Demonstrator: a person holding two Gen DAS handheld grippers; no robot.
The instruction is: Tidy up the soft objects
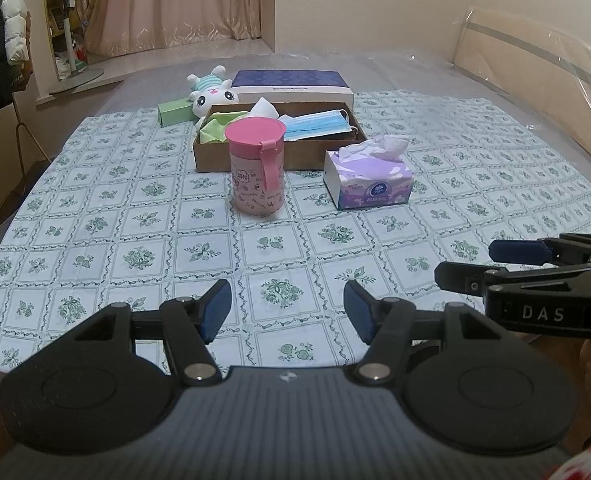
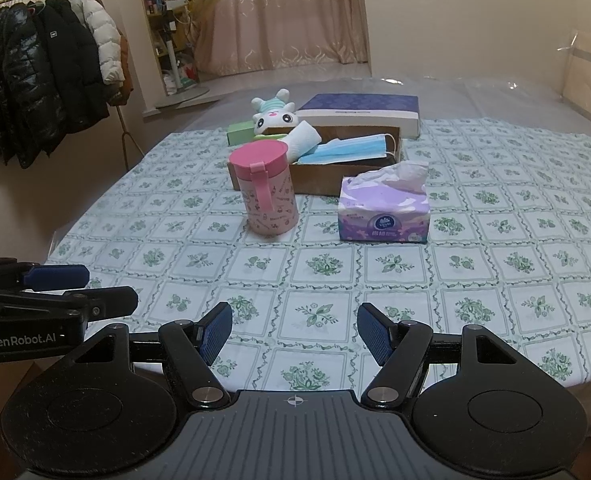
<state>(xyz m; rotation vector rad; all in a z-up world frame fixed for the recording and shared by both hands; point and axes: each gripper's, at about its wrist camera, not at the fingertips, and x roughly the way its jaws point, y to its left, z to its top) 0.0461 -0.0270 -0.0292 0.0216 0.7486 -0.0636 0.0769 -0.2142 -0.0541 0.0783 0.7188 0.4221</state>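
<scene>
The purple tissue pack (image 1: pixel 369 178) is a soft plastic-wrapped block lying on the floral-checked cloth (image 1: pixel 135 256), long axis roughly nine to three in the right wrist view, with crumpled white tissue puffing out of its top. It sits just in front of the brown cardboard tray's (image 1: pixel 255 158) right corner, at about one o'clock from the left gripper (image 1: pixel 287 310).

The tray is shallow and rectangular, long axis running side to side. Inside it lie blue pleated face masks (image 1: pixel 319 126) stretched along that axis toward three o'clock, a folded white cloth (image 1: pixel 264 109) standing up near the middle, and a yellow-green fabric (image 1: pixel 214 128) bunched at the nine o'clock end.

A pink cylindrical canister (image 1: pixel 257 168) with a smooth pink lid and a hanging strap stands upright, close against the tray's front wall, at twelve o'clock from the left gripper.

Behind the tray, a flat box with a patterned dark blue top (image 1: pixel 291 84) lies parallel to it. A white plush toy (image 1: pixel 211 94) in a striped cap lies at the tray's far left corner, beside a small green box (image 1: pixel 174 112).

The left gripper hovers over the cloth with jaws wide apart and nothing between them. The right gripper (image 2: pixel 293 332) hangs the same way, wide and empty. Both are well apart from the objects.
</scene>
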